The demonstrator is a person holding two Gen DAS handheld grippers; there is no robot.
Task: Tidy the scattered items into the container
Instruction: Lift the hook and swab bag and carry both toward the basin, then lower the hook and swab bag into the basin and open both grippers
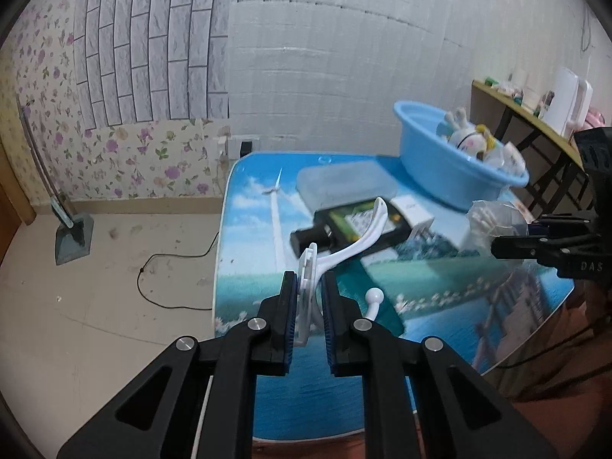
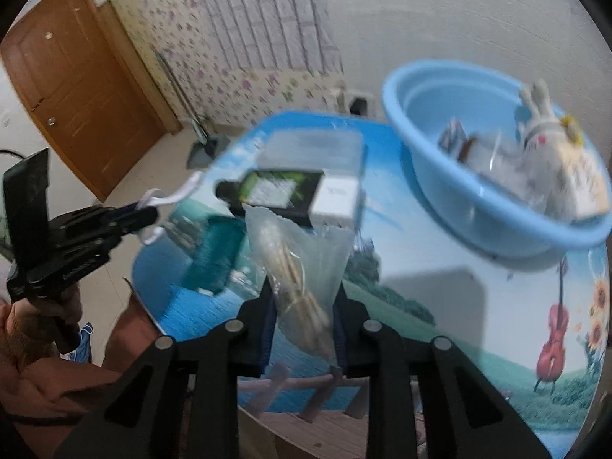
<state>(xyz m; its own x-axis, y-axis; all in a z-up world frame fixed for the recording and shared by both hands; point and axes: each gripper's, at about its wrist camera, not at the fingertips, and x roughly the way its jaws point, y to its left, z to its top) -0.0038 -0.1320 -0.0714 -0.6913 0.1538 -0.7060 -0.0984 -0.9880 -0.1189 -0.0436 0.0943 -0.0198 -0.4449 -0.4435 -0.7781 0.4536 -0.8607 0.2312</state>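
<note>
Here, each labelled part as the two wrist views show it.

Left gripper [image 1: 309, 287]: jaws drawn narrow onto the flat base plate of a white plastic hook [image 1: 344, 244], held above the table [image 1: 440, 287]; the hook's curved arm rises toward the items beyond.
Right gripper [image 2: 304, 298]: jaws pressed against a clear plastic bag [image 2: 302, 260] of pale wooden sticks, lifted over the table's near edge.
Blue basin [image 1: 451, 168]: stands at the table's far right corner; it holds a white rabbit toy [image 1: 464, 134] and some clear packaging.
Items on the table: a translucent lidded box [image 1: 344, 183], a black-and-green package [image 1: 355, 225], a small white box [image 1: 413, 206] and a teal packet [image 2: 214, 256], grouped left of the basin.
Background: floral wallpaper [image 1: 114, 153] and a brown door [image 2: 76, 76].
</note>
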